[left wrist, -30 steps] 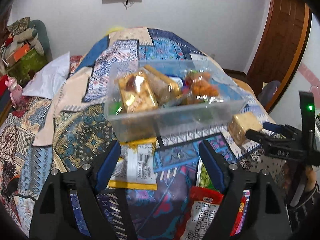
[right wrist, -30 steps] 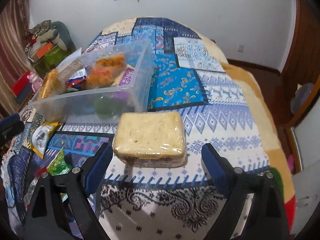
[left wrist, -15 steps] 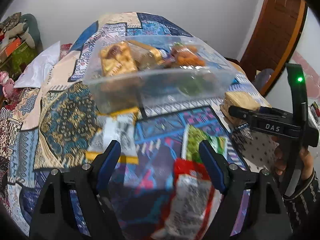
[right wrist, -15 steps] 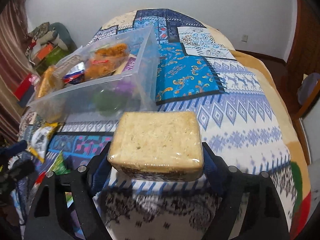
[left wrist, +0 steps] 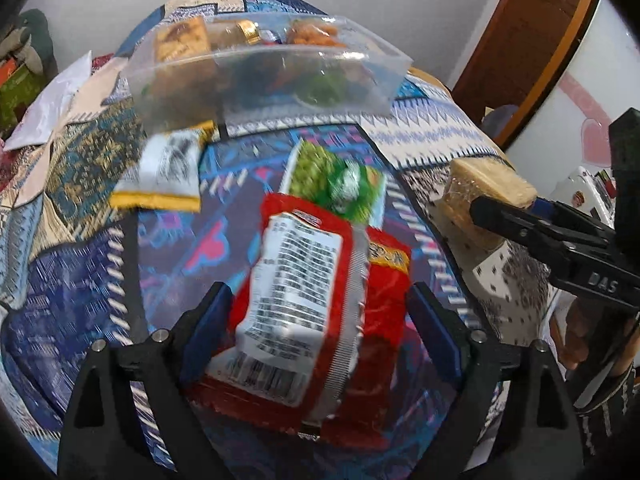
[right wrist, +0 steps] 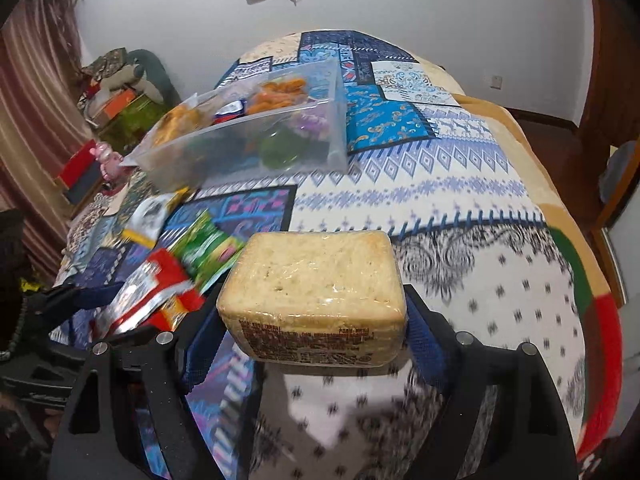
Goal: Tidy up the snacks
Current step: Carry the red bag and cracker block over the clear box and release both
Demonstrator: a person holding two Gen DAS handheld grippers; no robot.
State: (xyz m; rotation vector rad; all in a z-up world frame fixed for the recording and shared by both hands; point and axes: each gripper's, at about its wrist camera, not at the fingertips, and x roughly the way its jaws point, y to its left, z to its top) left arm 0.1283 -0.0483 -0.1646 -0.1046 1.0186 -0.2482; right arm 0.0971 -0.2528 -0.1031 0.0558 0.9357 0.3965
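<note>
Since a second ago the right gripper (right wrist: 316, 320) has closed in on the wrapped bread block (right wrist: 316, 292) and lifted it off the bedspread (right wrist: 460, 208); the left gripper (left wrist: 320, 320) has pulled back from the clear plastic bin (left wrist: 264, 80) and now sits over the red snack packet (left wrist: 316, 292).

Right: both blue pads touch the bread block's sides, block held clear of the cloth, shadow under it. In the left wrist view the same block (left wrist: 488, 200) hangs at the right gripper's tips (left wrist: 496, 216), right of the packets.

Left: jaws spread wide, red packet between the fingers. Left pad looks at or near the packet's edge, right pad stands apart from it. No grip on it; contact unclear due to blur.

Green snack packet (left wrist: 336, 180) lies just beyond the red one, partly under it. Yellow-edged packet (left wrist: 168, 172) lies left of that, its far end touching the bin's near wall. Bin holds several wrapped snacks, sits further up the bedspread.
</note>
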